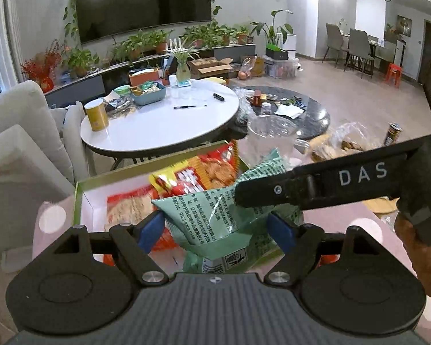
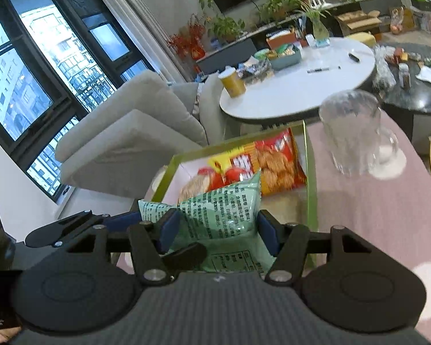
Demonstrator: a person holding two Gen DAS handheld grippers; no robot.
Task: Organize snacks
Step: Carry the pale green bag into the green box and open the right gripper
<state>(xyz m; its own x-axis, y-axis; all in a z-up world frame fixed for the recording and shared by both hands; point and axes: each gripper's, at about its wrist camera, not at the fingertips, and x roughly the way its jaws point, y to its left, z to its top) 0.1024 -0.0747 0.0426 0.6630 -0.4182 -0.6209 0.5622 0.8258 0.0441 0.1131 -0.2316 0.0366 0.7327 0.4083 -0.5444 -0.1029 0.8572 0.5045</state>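
A pale green snack bag (image 1: 215, 215) sits between the blue pads of my left gripper (image 1: 217, 228), over a green-rimmed white box (image 1: 83, 201). The right gripper's black arm (image 1: 316, 187) reaches in from the right and presses on the bag's top. In the right wrist view the same green bag (image 2: 224, 215) lies between the pads of my right gripper (image 2: 218, 230); the left gripper's blue fingers (image 2: 123, 218) touch its left corner. Both pairs of jaws stand wide around the bag. A red-and-yellow cracker bag (image 1: 198, 175) (image 2: 267, 161) lies in the box (image 2: 309, 172).
A clear glass pitcher (image 1: 270, 141) (image 2: 356, 135) stands on the pink tablecloth (image 2: 359, 215) right of the box. A bag of biscuits (image 1: 339, 143) and a can (image 1: 392, 133) lie further right. A white round table (image 1: 163, 123) and grey chairs (image 2: 129, 138) stand beyond.
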